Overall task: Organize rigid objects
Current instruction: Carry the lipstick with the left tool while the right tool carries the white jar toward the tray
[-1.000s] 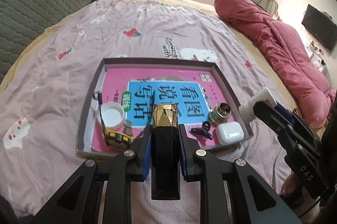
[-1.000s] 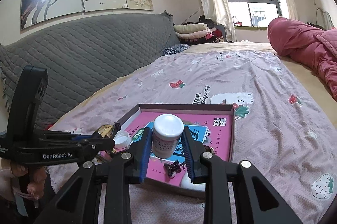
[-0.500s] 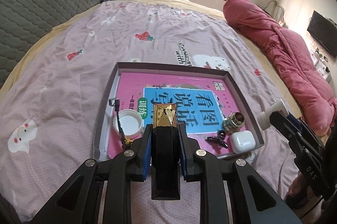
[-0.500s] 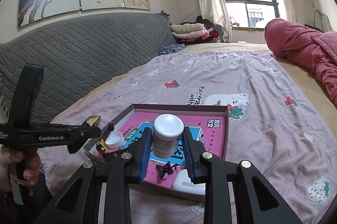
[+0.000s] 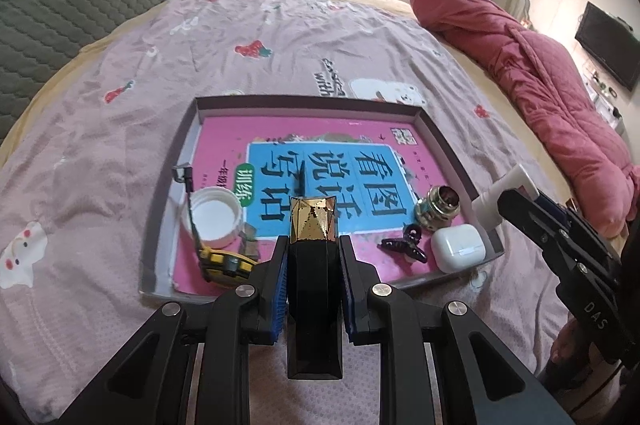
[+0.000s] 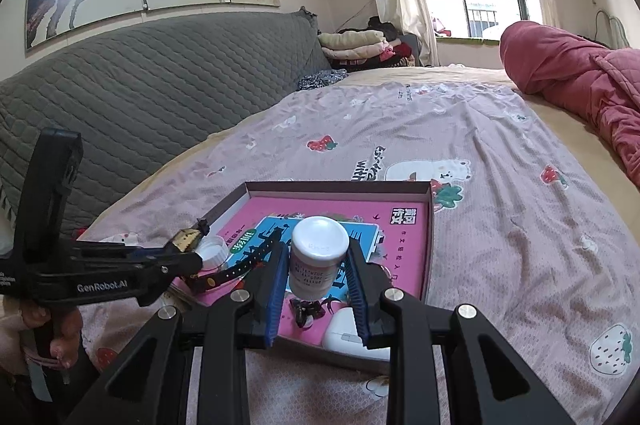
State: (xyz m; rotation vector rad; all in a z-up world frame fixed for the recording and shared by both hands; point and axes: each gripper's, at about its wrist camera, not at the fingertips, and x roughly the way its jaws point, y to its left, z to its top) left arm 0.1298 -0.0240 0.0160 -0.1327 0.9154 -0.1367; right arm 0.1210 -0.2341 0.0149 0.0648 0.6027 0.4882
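While your left gripper pinches the black bar with the gold faceted cap between its blue pads, its long axis runs straight along the fingers, gold end pointing toward the tray. From the right wrist view you can read "GenRobot.AI" on that gripper's side, with your hand on its grip; the left wrist view shows "DAS" on the other one.

Left to right in the tray, the left view gives you a white lid, a yellow tape measure, the pink workbook with large Chinese characters on a blue panel, a black hair clip, a brass fitting and a white earbud case.

Your right gripper clamps a white bottle upright above the tray's near edge, its label print too small to read. Only the left view shows its side as a pale cylinder.
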